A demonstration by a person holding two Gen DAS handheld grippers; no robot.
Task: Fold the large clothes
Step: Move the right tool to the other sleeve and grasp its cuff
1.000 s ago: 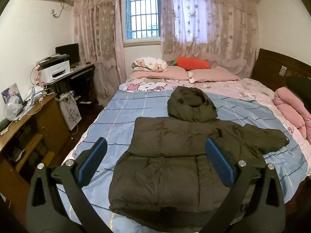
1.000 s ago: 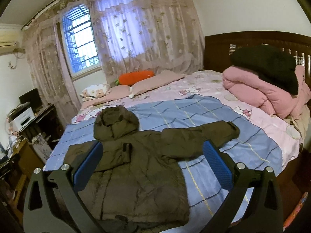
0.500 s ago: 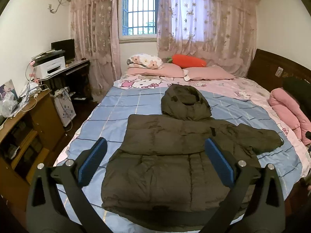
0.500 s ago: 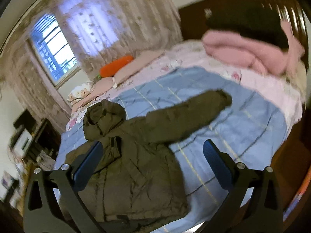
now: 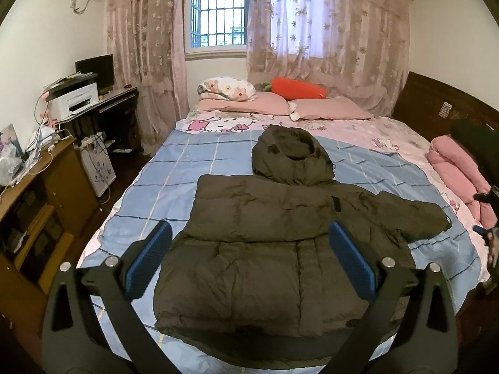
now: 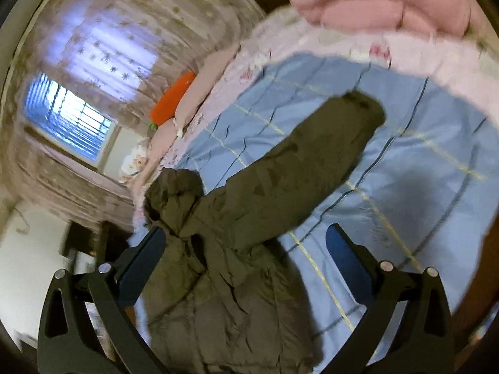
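Ahead of both finger pairs, on the bed [image 5: 193, 162]: puffy quilted olive jacket [image 5: 274, 243], spread flat, hood away, one sleeve out rightward. Left gripper [image 5: 254, 257] fingers wide, empty. Right gripper [image 6: 246, 257] likewise wide, empty, above that sleeve. Beyond: pink pillows [image 5: 330, 109], carrot cushion [image 5: 296, 88]. Left view only: printer [image 5: 75, 99] on cluttered surface. Right view tilted, blurred.

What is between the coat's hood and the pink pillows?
Only bed sheet: in the left wrist view, blue checks, then a pink cartoon strip, lie between the hood and the pillows.
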